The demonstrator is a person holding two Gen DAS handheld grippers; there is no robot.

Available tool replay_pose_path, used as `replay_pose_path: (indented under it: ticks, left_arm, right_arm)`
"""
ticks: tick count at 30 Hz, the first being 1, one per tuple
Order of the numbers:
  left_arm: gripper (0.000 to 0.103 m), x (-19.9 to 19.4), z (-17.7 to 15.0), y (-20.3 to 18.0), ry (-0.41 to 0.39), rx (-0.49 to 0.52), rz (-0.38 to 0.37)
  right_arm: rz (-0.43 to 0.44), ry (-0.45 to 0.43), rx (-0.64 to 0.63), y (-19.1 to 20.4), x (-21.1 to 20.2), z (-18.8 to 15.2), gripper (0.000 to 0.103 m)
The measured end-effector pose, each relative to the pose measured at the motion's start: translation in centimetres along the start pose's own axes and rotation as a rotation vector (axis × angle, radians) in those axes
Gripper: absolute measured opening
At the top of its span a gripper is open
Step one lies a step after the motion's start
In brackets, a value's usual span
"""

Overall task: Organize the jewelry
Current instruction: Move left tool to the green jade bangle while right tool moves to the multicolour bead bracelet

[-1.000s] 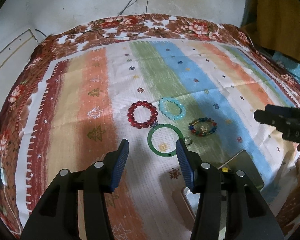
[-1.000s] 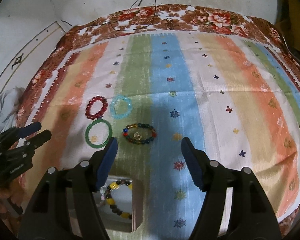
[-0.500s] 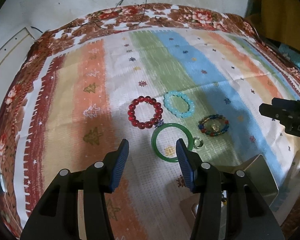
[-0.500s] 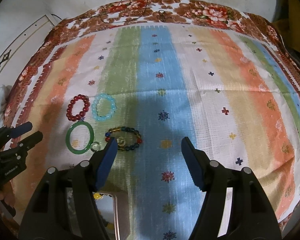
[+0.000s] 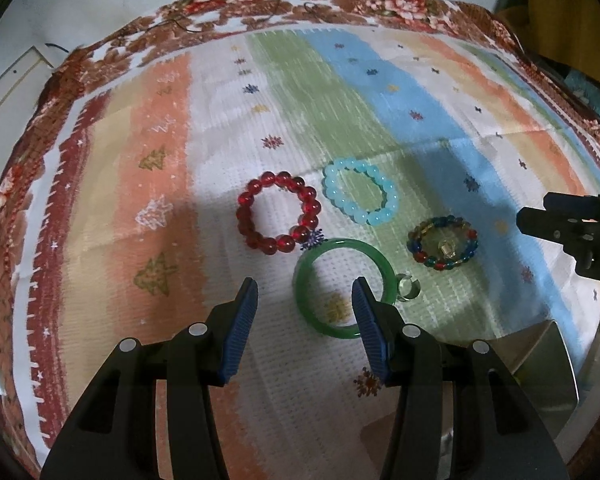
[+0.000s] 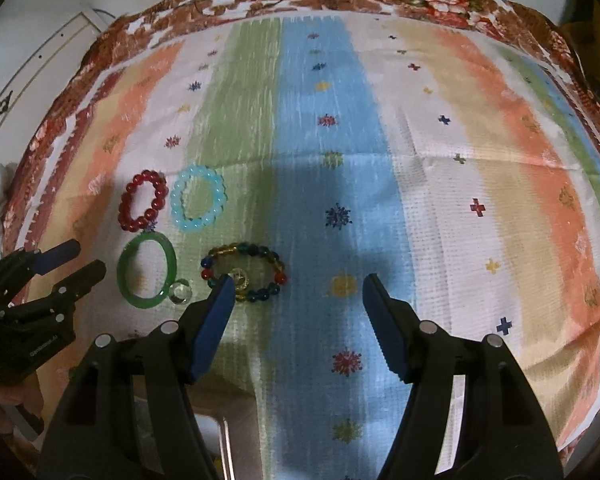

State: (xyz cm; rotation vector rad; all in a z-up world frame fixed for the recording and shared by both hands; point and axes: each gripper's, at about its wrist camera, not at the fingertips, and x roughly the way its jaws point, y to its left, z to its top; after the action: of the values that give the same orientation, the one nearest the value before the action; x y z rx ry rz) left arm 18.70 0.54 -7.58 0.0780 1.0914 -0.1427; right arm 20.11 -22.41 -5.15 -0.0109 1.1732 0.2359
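On the striped cloth (image 5: pixel 228 128), the green bangle (image 5: pixel 312 276) lies flat.

Your right gripper (image 6: pixel 296 286): jaws apart, empty, above striped cloth (image 6: pixel 420 184) | left fingertip over multicoloured bead bracelet (image 6: pixel 244 272) | green bangle (image 6: pixel 146 272), clear ring (image 6: pixel 180 292) left | red (image 6: pixel 143 202), light-blue (image 6: pixel 198 199) bead bracelets farther | left gripper (image 6: pixel 76 260) far left.

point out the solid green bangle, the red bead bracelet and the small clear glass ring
solid green bangle (image 5: pixel 302 280), left wrist view, left rim
red bead bracelet (image 5: pixel 247 216), left wrist view, left beads
small clear glass ring (image 6: pixel 181 292), right wrist view, centre
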Motion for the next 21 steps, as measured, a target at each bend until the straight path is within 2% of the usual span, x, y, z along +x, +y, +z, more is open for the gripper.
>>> replay_pose_path:
  ticks: [8, 16, 21]
  left_arm:
    - [0.049, 2.6, 0.1, 0.6, 0.070, -0.052, -0.056]
    - [0.049, 4.1, 0.3, 1.0, 0.103, -0.063, -0.066]
    - [0.049, 4.8, 0.2, 1.0, 0.116, -0.053, -0.064]
  right_arm:
    - [0.028, 0.080, 0.042, -1.0, 2.6, 0.3, 0.066]
    - [0.039, 0.137, 0.067, -1.5, 4.8, 0.8, 0.066]
    - [0.018, 0.155, 0.053, -1.3, 6.1, 1.3, 0.066]
